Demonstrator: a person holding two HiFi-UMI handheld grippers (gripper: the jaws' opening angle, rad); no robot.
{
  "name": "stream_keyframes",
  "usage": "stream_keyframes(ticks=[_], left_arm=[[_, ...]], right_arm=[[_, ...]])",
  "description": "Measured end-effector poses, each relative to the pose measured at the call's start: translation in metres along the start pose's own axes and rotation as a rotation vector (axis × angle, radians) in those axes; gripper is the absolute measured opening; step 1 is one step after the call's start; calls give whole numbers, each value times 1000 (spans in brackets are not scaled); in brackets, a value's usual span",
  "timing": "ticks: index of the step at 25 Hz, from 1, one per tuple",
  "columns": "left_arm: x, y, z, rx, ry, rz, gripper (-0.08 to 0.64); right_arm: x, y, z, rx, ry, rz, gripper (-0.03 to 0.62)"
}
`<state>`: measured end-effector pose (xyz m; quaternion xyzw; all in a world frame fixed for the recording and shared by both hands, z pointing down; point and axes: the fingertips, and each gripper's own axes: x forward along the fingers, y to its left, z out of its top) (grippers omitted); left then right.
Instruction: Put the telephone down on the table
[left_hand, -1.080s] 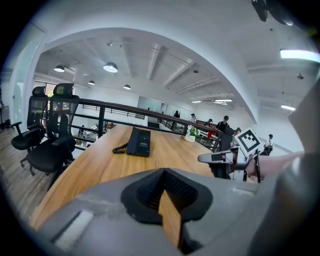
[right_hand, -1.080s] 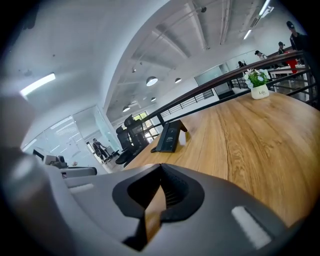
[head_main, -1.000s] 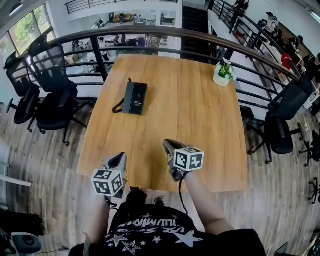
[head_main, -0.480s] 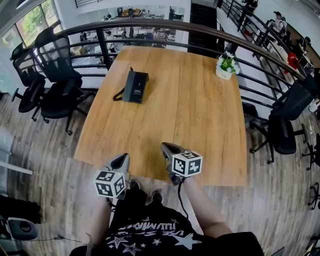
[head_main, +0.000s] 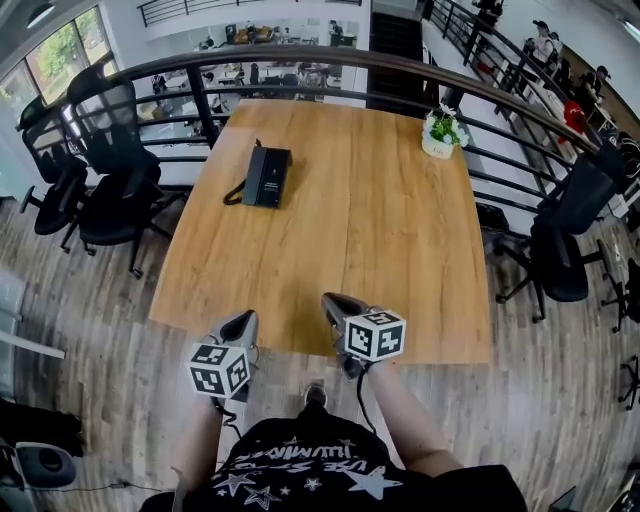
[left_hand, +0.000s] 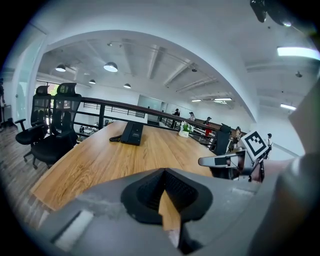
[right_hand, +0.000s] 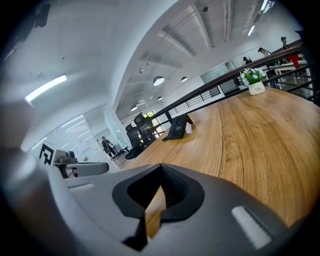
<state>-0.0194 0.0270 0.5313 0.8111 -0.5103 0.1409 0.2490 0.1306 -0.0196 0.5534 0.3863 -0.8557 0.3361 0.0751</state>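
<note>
The black telephone (head_main: 267, 177) lies flat on the far left part of the wooden table (head_main: 400, 260), its cord curling out to the left. It also shows in the left gripper view as telephone (left_hand: 132, 134) and in the right gripper view as telephone (right_hand: 177, 127), far ahead of the jaws. My left gripper (head_main: 243, 322) hangs at the table's near edge, shut and empty. Just over the near edge, my right gripper (head_main: 330, 300) is shut with nothing in it. Both are far from the telephone.
A small potted plant (head_main: 440, 135) stands at the far right corner. A curved dark railing (head_main: 300, 68) runs behind the table. Black office chairs stand at the left (head_main: 105, 190) and at the right (head_main: 570, 240). The floor is wood planks.
Both grippers have drawn back toward the table's near edge, away from the telephone. The left one is now at the edge instead of over the tabletop. The telephone has not moved.
</note>
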Motion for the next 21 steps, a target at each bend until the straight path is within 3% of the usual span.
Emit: stream_keyframes(ticks=[12,21], left_arm=[[-59,4,-17,-17,-32,-19,2],[-100,-5,-15,-11,-24,-46,2]], right_arm=[[-25,66,-23,-36,-25,-14,-2],[-58,98,-37,10,-48,-53,-2]])
